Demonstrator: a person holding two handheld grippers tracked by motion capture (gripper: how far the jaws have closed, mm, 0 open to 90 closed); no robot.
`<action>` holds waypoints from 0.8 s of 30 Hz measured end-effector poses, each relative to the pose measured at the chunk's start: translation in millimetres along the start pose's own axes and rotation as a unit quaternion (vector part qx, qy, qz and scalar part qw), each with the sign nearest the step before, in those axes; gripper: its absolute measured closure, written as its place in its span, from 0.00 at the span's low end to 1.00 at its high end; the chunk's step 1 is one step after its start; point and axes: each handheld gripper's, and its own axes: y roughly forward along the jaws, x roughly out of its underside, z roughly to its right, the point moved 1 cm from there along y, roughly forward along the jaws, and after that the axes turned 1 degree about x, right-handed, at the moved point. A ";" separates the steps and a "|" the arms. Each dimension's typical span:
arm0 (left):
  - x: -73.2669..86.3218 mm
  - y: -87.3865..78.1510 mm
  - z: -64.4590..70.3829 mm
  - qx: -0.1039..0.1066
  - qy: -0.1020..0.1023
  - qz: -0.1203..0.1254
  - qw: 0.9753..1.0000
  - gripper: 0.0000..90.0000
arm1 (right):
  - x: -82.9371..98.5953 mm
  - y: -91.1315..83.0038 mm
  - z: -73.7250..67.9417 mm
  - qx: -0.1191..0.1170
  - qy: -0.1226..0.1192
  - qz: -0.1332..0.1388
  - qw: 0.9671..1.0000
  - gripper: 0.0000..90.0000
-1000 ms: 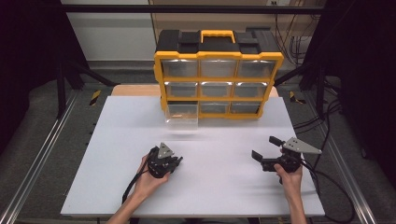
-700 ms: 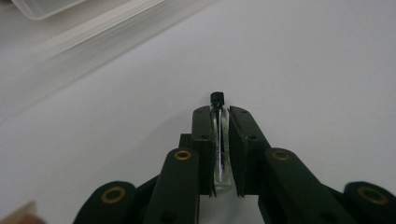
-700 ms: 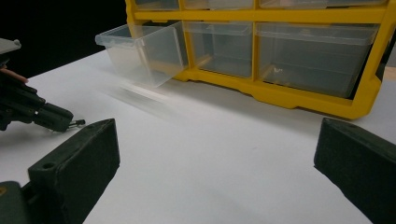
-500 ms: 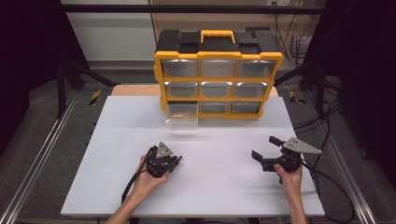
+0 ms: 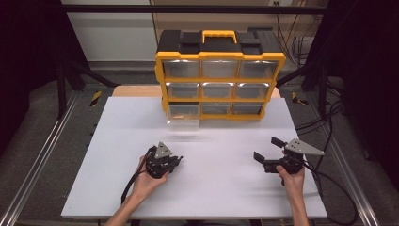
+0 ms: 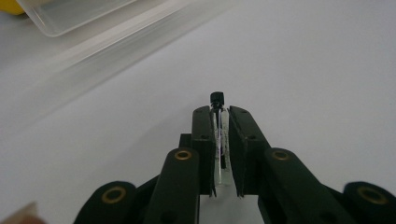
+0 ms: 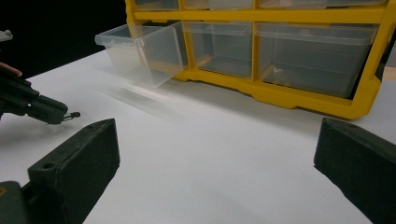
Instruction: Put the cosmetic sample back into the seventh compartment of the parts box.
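A small glass vial (image 6: 219, 140) with a black cap (image 6: 217, 99) sits pinched between the jaws of the left gripper (image 6: 219, 154), lying along them with the cap poking out past the tips. In the high view that gripper (image 5: 162, 162) is low over the white table (image 5: 216, 188), on the person's left and well short of the organizer.

The vial looks very light, stiff and fragile: thin clear glass, smooth and likely slippery against the pads. The hold on the mid-body, with the jaws lying along its length, seems right; squeezing harder risks cracking it, and a hold on the cap alone would let it swing. Because it is round, it could roll if set down on the bare table.

Ahead of it, a clear drawer (image 5: 182, 115) stands pulled out from the bottom left of the yellow organizer (image 5: 220, 77), its front over the table. From the right gripper view the drawer (image 7: 140, 51) looks empty, though its floor is hard to read. It is probably where the vial is going.

The right gripper (image 5: 267, 155) hovers near the table's right side, jaws spread wide and holding nothing, well apart from the vial.
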 end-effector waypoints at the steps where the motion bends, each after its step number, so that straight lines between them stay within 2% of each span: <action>1: -0.4 -0.7 -0.3 0.001 -0.001 0.002 1.000 0.89 | 0.0 0.0 0.0 0.000 0.000 0.000 1.000 0.01; 24: -8.3 -19.4 -10.4 -0.002 -0.015 0.030 0.999 0.89 | -0.2 -0.4 0.1 0.003 0.000 0.002 1.000 0.01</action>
